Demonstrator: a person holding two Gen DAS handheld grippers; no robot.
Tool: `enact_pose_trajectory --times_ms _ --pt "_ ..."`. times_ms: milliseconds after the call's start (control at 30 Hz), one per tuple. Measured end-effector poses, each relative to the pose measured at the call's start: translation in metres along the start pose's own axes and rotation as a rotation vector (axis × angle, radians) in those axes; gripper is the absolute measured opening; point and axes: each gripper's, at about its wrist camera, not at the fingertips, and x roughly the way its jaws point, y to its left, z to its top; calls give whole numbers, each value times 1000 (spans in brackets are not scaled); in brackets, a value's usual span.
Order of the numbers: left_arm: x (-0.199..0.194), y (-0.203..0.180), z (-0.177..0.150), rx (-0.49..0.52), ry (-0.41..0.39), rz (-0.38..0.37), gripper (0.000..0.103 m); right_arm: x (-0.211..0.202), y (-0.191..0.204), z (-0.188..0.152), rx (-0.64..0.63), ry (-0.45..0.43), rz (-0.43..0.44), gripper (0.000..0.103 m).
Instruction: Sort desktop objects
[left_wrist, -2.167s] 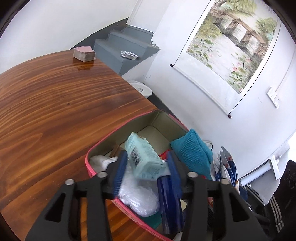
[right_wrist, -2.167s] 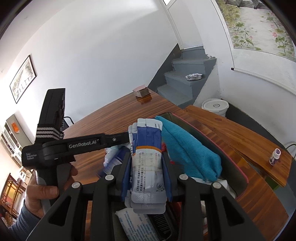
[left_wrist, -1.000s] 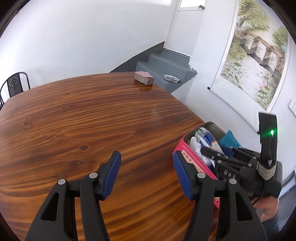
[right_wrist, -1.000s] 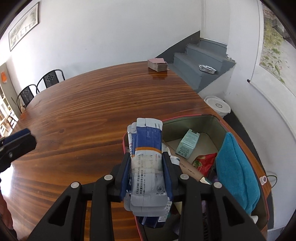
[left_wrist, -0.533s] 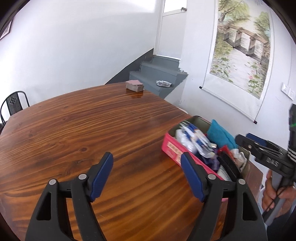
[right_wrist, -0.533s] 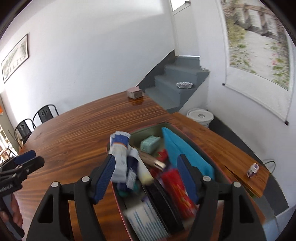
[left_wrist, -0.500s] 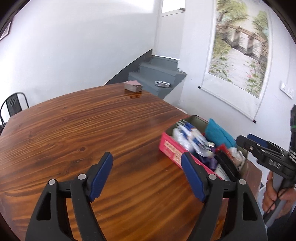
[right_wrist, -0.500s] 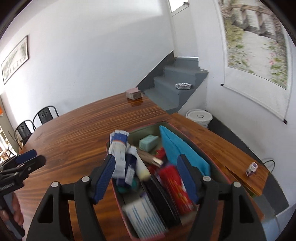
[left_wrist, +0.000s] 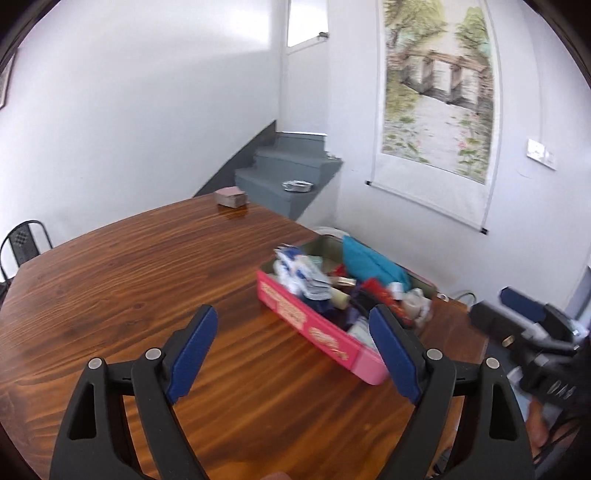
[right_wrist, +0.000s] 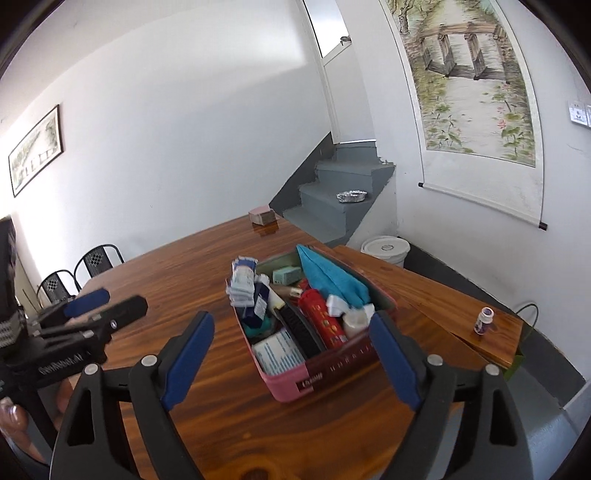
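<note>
The pink box (right_wrist: 314, 376) of sorted items sits on the wooden tabletop (left_wrist: 147, 280) ahead of both claws, its long axis running away toward the stairs. The left claw (left_wrist: 291, 354) and right claw (right_wrist: 291, 354) are opening, nothing between their pads. Bare tabletop spreads left of the box; its edge lies close right.

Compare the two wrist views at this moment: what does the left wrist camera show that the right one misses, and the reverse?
Left wrist only: the pink box's long decorated side, and the right gripper at the frame's right edge.

Right wrist only: a small bottle on the wooden plank, a white bucket, a framed picture and the left gripper.

Both: the wooden table, teal cloth, card stack, foil tray and scroll painting; both grippers' fingers opening, empty.
</note>
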Motion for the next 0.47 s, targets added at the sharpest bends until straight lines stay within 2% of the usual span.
enact_pose_trajectory --times_ms 167,267,467 --pt "-1 -22 -2 43 17 -13 87 0 -4 -16 -7 33 -6 90" --pt "3 -29 -3 50 30 -22 87 0 -6 -20 -14 37 -34 90" --pt "10 -38 -3 89 27 -46 87 7 -14 -28 6 59 -28 90"
